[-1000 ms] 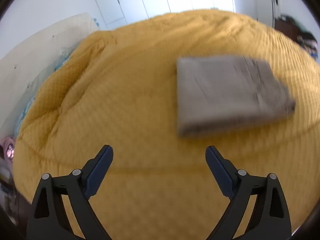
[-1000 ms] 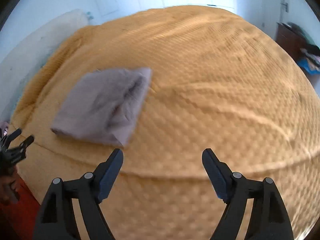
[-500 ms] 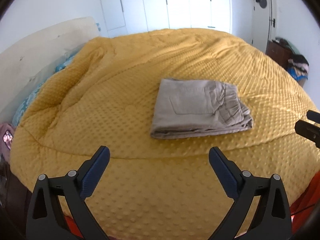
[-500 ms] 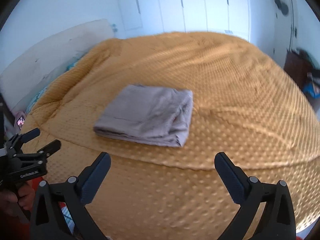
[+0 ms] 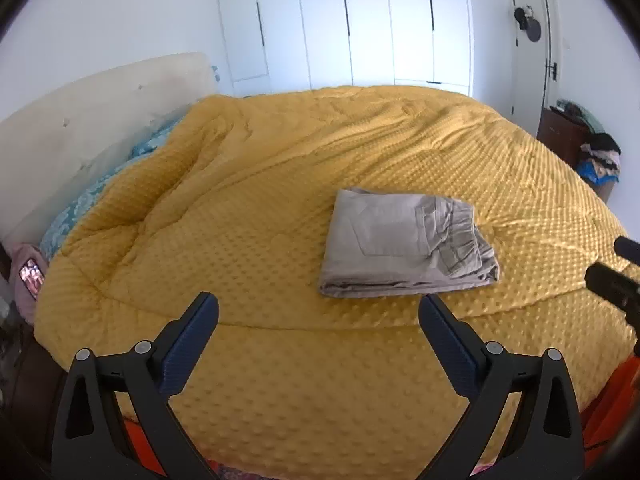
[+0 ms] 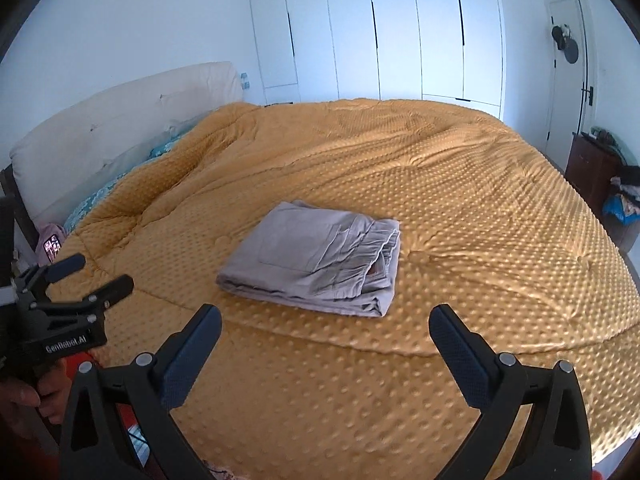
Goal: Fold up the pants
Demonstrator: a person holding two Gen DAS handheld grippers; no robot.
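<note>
The grey pants (image 5: 404, 245) lie folded into a flat rectangle on the yellow bedspread (image 5: 248, 208), waistband to the right; they also show in the right wrist view (image 6: 316, 258). My left gripper (image 5: 318, 312) is open and empty, held back over the bed's near edge, well short of the pants. My right gripper (image 6: 325, 320) is open and empty, also back from the pants. The left gripper shows at the left of the right wrist view (image 6: 96, 274), the right gripper's fingers (image 5: 612, 280) at the right edge of the left wrist view.
A padded headboard (image 6: 120, 120) and blue patterned sheet (image 5: 80, 200) are at the left. A phone (image 5: 31, 282) lies at the bed's left corner. White wardrobe doors (image 5: 360, 24) stand behind. A dark cabinet with clothes (image 5: 592, 148) is at the right.
Both grippers have pulled back and up from the bed, so the folded pants look smaller and farther. Both stay open and empty.
</note>
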